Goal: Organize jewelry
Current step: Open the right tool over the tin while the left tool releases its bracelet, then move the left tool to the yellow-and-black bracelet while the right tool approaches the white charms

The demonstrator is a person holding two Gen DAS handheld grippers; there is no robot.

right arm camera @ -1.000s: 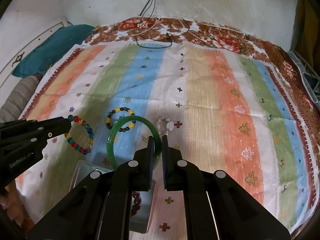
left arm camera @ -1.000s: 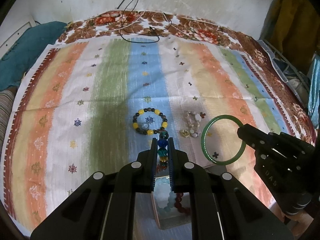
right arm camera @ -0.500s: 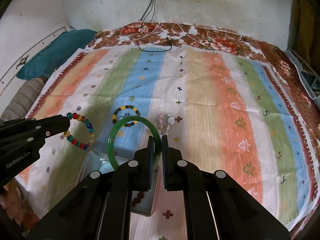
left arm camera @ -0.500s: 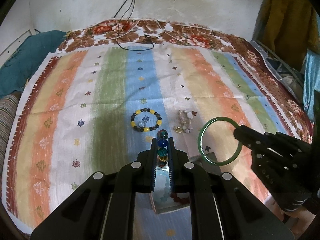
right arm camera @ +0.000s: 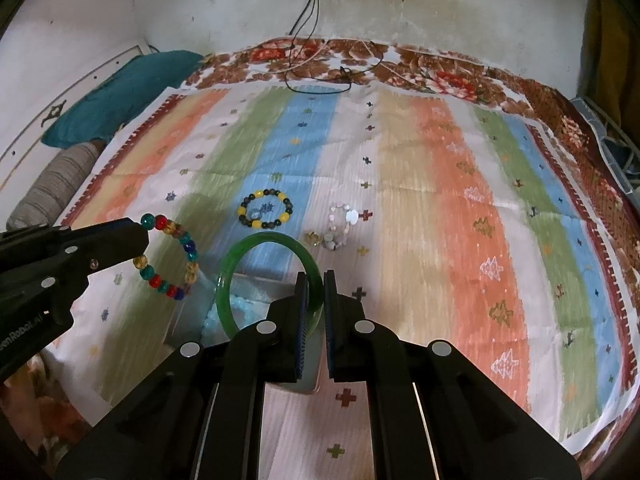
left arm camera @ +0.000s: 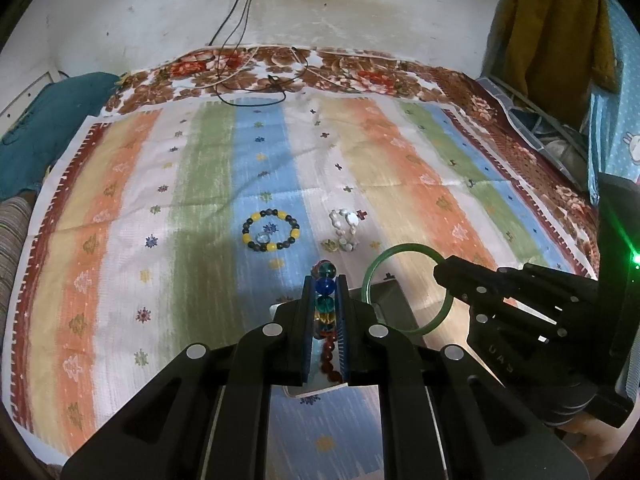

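My left gripper (left arm camera: 325, 280) is shut on a multicoloured glass-bead bracelet (left arm camera: 325, 292), which also shows in the right wrist view (right arm camera: 170, 258), held in the air. My right gripper (right arm camera: 315, 280) is shut on a green bangle (right arm camera: 236, 272), also seen in the left wrist view (left arm camera: 404, 250). Both hang over a clear jewelry box (right arm camera: 264, 292) holding pale blue and dark red beads. A yellow-and-dark bead bracelet (left arm camera: 271, 230) and a pale stone bracelet (left arm camera: 345, 229) lie on the striped cloth beyond.
The striped cloth (left arm camera: 120, 200) covers a bed with a floral sheet (left arm camera: 360, 72) at the back. Cables (left arm camera: 248, 88) trail from the wall. A teal pillow (right arm camera: 120, 100) lies at the left; clothes (left arm camera: 552, 32) hang at the right.
Both grippers have risen and drawn back with their bracelets; the cloth looks farther away. The jaws stay shut.
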